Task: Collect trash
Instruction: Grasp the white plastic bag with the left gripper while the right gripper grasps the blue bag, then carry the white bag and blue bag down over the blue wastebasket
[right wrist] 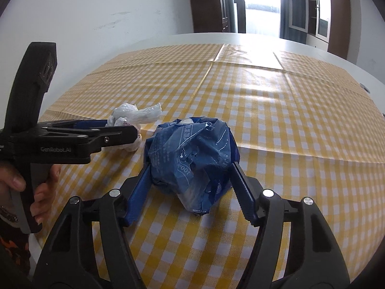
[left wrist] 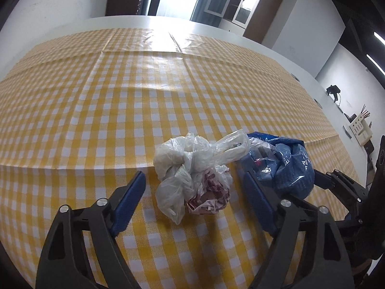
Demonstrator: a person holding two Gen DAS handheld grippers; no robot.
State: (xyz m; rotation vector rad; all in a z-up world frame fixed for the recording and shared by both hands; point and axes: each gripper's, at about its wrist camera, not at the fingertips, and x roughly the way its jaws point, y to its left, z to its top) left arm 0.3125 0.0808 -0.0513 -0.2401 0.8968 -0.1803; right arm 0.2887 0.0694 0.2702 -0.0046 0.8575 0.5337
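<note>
We judge both crumpled bags on the desk (left wrist: pixel 72 96) light, soft, slippery: left tool (left wrist: pixel 195 192) part-open around the white bag (left wrist: pixel 190 168), untouched; right tool (right wrist: pixel 190 171) pinching the blue bag (right wrist: pixel 192 151); grab bunched middles.

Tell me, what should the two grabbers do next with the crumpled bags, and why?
Probably squeeze both shut, then lift. The right gripper has its jaws on either side of the blue bag, touching or nearly so. The left gripper has the white bag between its jaws, with a gap showing on its left side. Both bags rest on the checked tablecloth, so neither looks firmly pinched yet.
</note>
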